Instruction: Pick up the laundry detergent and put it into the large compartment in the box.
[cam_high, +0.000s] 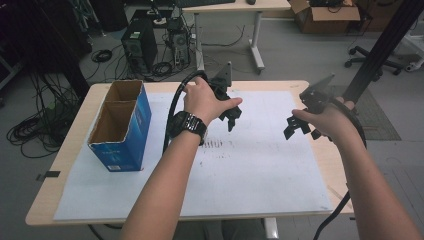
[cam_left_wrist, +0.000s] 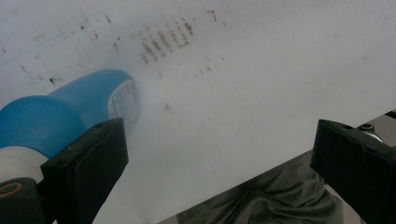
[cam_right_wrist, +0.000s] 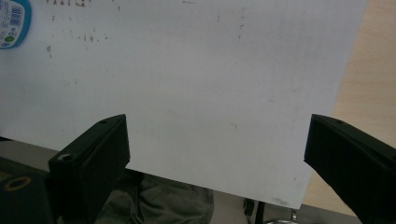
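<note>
Both grippers, left (cam_high: 231, 116) and right (cam_high: 300, 127), hover with jaws wide apart over smudged white paper (cam_high: 260, 165); an open-topped blue cardboard box (cam_high: 122, 127) stands near the wooden table's (cam_high: 45, 200) left edge.

Grey floor (cam_high: 300, 55) all round. Far left, a black computer tower (cam_high: 139, 46) on the floor, amid tangled black cables (cam_high: 37, 125). Far centre, a second light-topped table (cam_high: 235, 6) on white legs. Far right, an open cardboard box (cam_high: 327, 15) on the floor, and near it the wheeled base of an office chair (cam_high: 372, 62). At right, a black slanting post (cam_high: 382, 45) above a dark floor mat (cam_high: 372, 115). Dim, even light.
</note>
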